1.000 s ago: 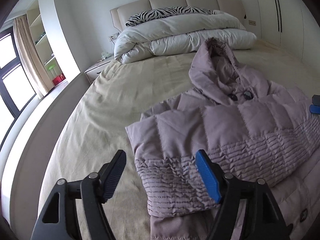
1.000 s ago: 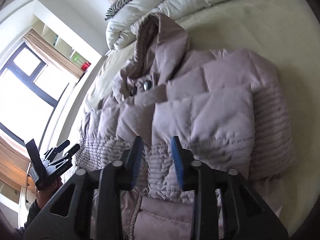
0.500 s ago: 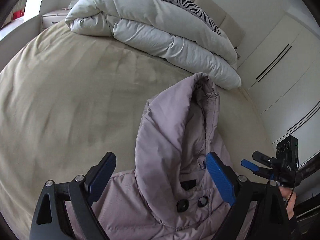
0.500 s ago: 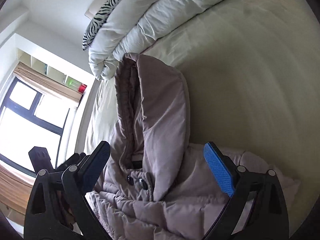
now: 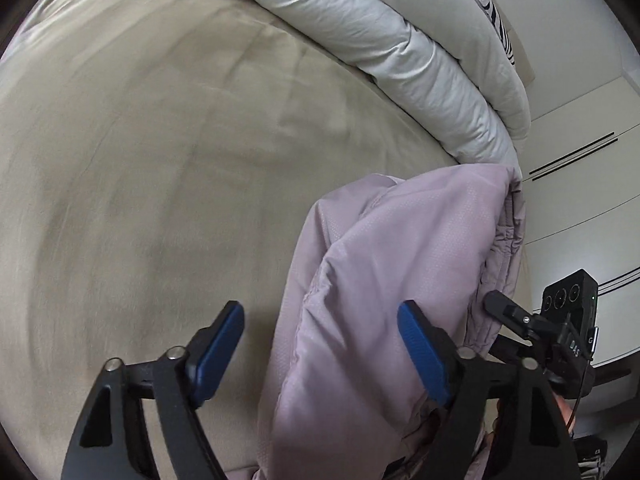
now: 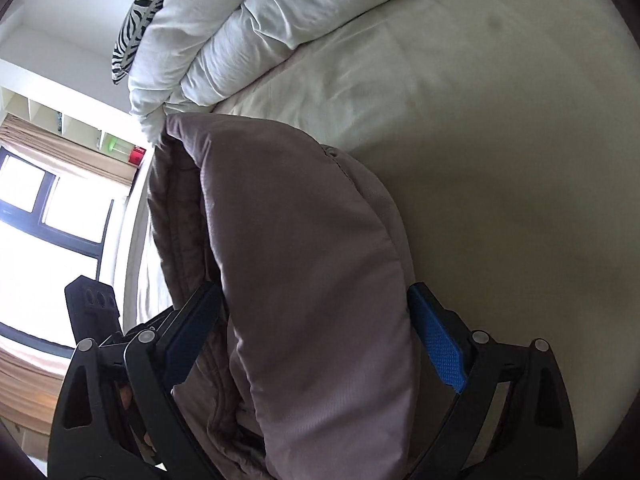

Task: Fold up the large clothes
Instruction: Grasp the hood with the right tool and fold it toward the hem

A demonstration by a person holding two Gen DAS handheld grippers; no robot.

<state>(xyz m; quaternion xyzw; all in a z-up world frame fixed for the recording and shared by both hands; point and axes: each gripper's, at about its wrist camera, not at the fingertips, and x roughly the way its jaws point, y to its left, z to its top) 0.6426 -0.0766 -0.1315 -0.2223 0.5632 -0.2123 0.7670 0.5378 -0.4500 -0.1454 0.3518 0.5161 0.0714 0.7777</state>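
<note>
A mauve padded jacket lies on the beige bed; only its hood (image 5: 400, 264) shows, standing up from the sheet, also in the right wrist view (image 6: 304, 280). My left gripper (image 5: 320, 348) is open, its jaws wide apart, with the hood's left side between them. My right gripper (image 6: 316, 340) is open and straddles the hood from the other side. Neither pad visibly presses the fabric. The right gripper's body (image 5: 560, 332) shows beyond the hood in the left wrist view. The left gripper's body (image 6: 96, 312) shows at the left in the right wrist view.
A rolled white duvet (image 5: 400, 52) and a zebra pillow (image 6: 136, 20) lie at the head of the bed. Bare beige sheet (image 5: 140, 160) spreads left of the hood. A window (image 6: 36, 220) and shelves are on one side, white wardrobes (image 5: 580, 160) on the other.
Both grippers moved up the jacket from its folded body to the hood. The right gripper's jaws opened wide. The hood now sits between both pairs of jaws.
</note>
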